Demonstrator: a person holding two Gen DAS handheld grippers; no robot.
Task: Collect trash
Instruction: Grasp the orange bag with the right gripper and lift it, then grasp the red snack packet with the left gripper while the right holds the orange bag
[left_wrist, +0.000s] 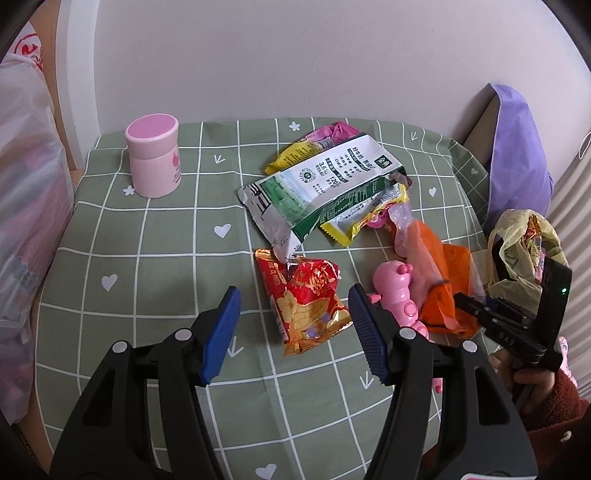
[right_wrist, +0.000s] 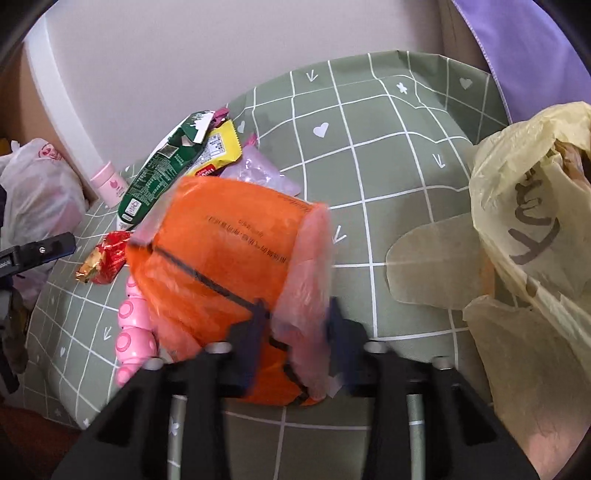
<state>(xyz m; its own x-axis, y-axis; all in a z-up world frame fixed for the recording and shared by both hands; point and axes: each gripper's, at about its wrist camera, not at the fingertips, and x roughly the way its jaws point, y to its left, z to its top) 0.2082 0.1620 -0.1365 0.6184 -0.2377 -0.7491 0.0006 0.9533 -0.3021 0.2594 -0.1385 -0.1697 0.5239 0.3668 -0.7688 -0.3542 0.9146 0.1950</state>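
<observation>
My right gripper (right_wrist: 297, 325) is shut on an orange plastic wrapper (right_wrist: 229, 254) and holds it above the green checked tablecloth (right_wrist: 388, 155); it also shows in the left wrist view (left_wrist: 439, 291). A yellow plastic trash bag (right_wrist: 532, 221) stands open at the right. My left gripper (left_wrist: 293, 328) is open just above a red and gold snack wrapper (left_wrist: 306, 302), one finger on each side. A green and white milk pouch (left_wrist: 321, 184), yellow wrappers (left_wrist: 291, 157) and a pink wrapper (left_wrist: 332, 131) lie behind it.
A pink toy (left_wrist: 395, 291) lies beside the red wrapper. A pink lidded jar (left_wrist: 153, 158) stands at the back left. A white plastic bag (left_wrist: 26, 206) hangs off the table's left. A purple cloth (left_wrist: 517, 147) drapes at the right.
</observation>
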